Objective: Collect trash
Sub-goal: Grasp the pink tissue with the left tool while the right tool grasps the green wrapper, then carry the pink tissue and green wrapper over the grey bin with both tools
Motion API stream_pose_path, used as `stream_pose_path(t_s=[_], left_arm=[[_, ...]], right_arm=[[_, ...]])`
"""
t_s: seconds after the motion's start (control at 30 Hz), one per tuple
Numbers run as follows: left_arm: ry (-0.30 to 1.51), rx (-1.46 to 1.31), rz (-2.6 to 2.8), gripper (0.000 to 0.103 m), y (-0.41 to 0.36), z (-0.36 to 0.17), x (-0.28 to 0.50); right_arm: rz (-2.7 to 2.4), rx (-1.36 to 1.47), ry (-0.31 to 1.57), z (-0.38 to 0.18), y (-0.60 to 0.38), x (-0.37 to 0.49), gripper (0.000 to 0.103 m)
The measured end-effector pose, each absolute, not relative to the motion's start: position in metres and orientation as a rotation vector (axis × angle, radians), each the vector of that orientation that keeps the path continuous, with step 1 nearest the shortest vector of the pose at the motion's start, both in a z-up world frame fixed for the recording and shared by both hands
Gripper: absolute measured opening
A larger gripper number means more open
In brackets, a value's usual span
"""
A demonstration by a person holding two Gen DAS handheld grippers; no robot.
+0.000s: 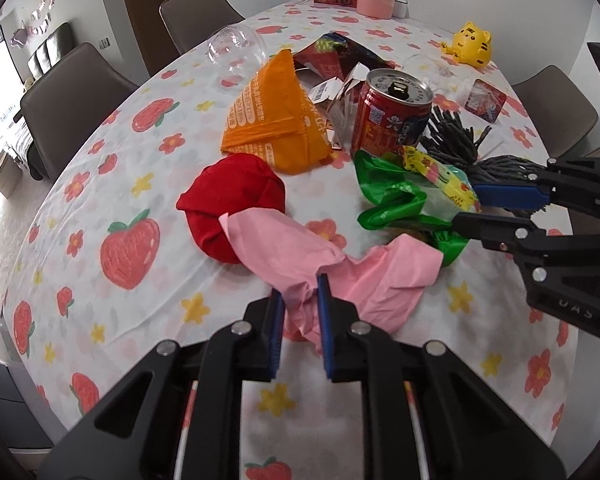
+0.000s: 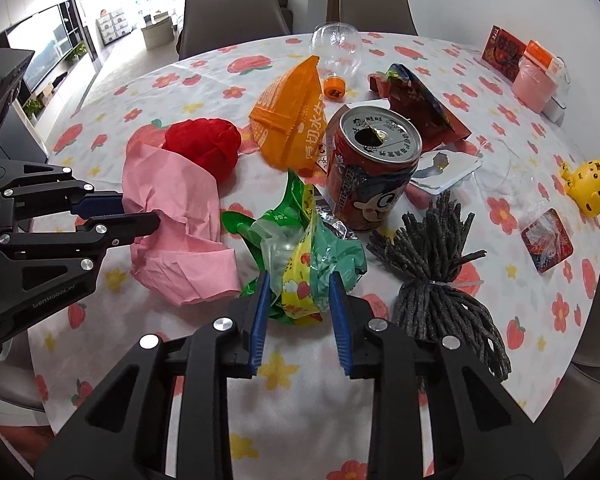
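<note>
My left gripper point(image 1: 300, 292) is shut on a crumpled pink paper point(image 1: 292, 252), which lies on the tablecloth; both show from the side in the right wrist view, the gripper point(image 2: 140, 212) and the paper point(image 2: 180, 216). My right gripper point(image 2: 300, 292) is closed around a crumpled green and yellow wrapper point(image 2: 300, 256); it also shows in the left wrist view point(image 1: 466, 208) on the wrapper point(image 1: 396, 196). Behind stand an opened red drink can point(image 2: 370, 168), an orange snack bag point(image 2: 292, 120) and a red cloth ball point(image 2: 204, 146).
A bundle of dark grey strands point(image 2: 440, 272) lies right of the wrapper. Further back are a clear plastic cup point(image 2: 336, 50), an orange cap point(image 2: 334, 88), a dark red packet point(image 2: 420, 100), a yellow tiger toy point(image 2: 588, 188) and a pink container point(image 2: 534, 88). Chairs ring the table point(image 2: 500, 360).
</note>
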State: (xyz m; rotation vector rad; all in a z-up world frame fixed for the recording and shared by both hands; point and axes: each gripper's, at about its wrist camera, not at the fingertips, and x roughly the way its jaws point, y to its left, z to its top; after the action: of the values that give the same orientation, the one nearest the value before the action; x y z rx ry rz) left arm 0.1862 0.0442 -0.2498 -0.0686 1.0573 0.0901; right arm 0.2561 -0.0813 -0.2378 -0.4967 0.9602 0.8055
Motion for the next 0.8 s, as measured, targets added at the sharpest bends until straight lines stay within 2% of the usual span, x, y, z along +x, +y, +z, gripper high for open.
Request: stream_pose_path(t_s=[0.43,0.8], left_arm=[[0.976,-0.109,0.131,0.011,0.054,-0.209,0.129],[0.923,-0.185,0.377,0.011,0.088,-0.167,0.009]], right_arm=[[0.845,-0.463,0.892,-0.188,-0.106,0.203,0.024],[1.1,-0.502,0.789,-0.143,-0.067,0.127,0.024]])
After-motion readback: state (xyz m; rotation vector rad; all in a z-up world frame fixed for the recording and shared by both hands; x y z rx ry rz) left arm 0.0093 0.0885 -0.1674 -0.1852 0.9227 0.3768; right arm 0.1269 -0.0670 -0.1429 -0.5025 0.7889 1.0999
